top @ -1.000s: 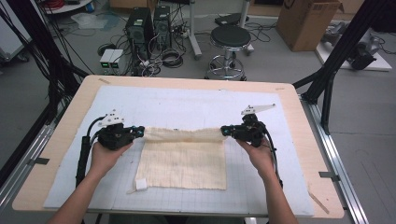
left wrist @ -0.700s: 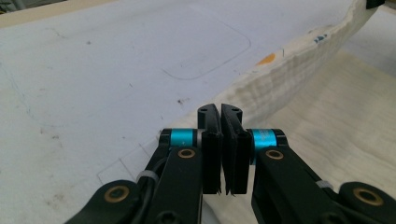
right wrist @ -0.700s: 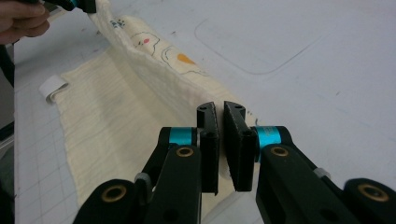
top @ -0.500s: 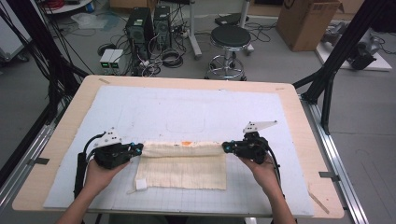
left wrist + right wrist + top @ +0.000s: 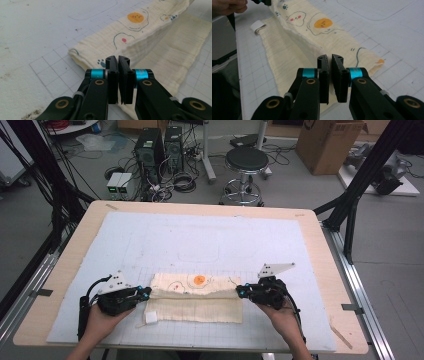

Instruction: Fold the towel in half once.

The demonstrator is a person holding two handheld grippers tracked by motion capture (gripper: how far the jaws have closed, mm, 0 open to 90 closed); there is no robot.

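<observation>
The cream cloth (image 5: 196, 297) lies at the near middle of the tabletop (image 5: 65, 265), its far edge being drawn toward the person in a fold. The left gripper (image 5: 143, 292) and right gripper (image 5: 240, 291) each have fingers clamped on a corner. The fold looks about half done; laying the edge down and letting go remain.

Bright, even overhead light – soft shadows, no glare; high view slightly soft, close views sharper

Bare white mat (image 5: 210, 235) is seen across the frame's upper half, open for passage; the lower middle is taken up by the folded cloth (image 5: 195, 297); a gripper flanks each end of it.
</observation>
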